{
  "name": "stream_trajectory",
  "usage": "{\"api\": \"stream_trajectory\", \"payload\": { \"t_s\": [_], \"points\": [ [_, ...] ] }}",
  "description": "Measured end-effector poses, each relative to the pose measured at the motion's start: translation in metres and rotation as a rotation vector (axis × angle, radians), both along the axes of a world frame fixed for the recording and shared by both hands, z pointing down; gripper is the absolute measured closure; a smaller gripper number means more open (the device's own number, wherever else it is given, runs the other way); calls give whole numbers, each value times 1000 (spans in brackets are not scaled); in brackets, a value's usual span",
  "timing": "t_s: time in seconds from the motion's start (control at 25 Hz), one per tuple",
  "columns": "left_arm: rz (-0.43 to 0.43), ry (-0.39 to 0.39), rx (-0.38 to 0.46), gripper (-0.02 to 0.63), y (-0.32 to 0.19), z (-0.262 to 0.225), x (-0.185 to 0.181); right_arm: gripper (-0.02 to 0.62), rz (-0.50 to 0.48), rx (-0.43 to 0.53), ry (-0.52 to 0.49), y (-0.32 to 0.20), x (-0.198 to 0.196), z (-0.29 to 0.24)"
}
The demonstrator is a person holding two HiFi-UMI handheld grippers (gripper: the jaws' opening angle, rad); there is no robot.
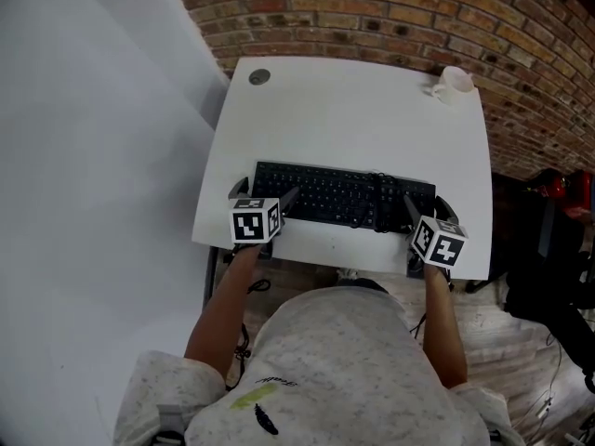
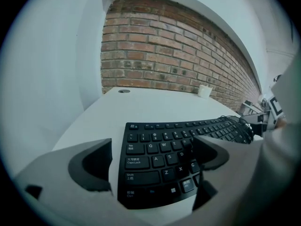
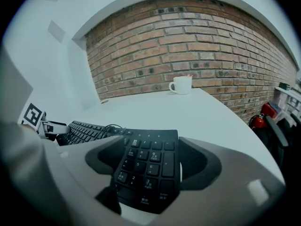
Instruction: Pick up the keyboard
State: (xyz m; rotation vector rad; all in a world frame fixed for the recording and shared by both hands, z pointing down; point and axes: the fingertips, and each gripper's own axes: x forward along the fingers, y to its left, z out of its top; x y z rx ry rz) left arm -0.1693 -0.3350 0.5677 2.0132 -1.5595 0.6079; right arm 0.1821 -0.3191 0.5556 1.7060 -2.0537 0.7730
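A black keyboard (image 1: 339,196) lies flat near the front edge of the white table (image 1: 353,110), with a thin black cable (image 1: 376,193) looped over its right part. My left gripper (image 1: 267,193) is open at its left end. In the left gripper view the keyboard's left end (image 2: 155,140) sits between the jaws of that gripper (image 2: 153,149), with white table showing beside the left jaw. My right gripper (image 1: 426,204) is open at the right end. The number pad (image 3: 148,166) lies between the jaws of the right gripper (image 3: 149,154), and neither jaw presses on it.
A white cup (image 1: 453,82) stands at the table's far right corner, and a round grey grommet (image 1: 259,77) sits at the far left. A brick wall (image 1: 390,17) runs behind the table. Dark and red gear (image 1: 556,186) lies on the floor to the right.
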Motion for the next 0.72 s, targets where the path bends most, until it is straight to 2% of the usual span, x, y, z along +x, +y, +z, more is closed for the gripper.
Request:
{"api": "stream_trajectory", "payload": {
  "t_s": [0.24,0.6,0.72],
  "points": [
    [12,27,-30,75,-4,4,0,212,9,-51,-14,-3,5,12],
    [49,96,-82,77,-7,11,3,213,-10,-91,-67,-8,2,16],
    [70,112,-97,104,-8,11,6,212,-4,-111,-73,-9,1,16]
  ]
}}
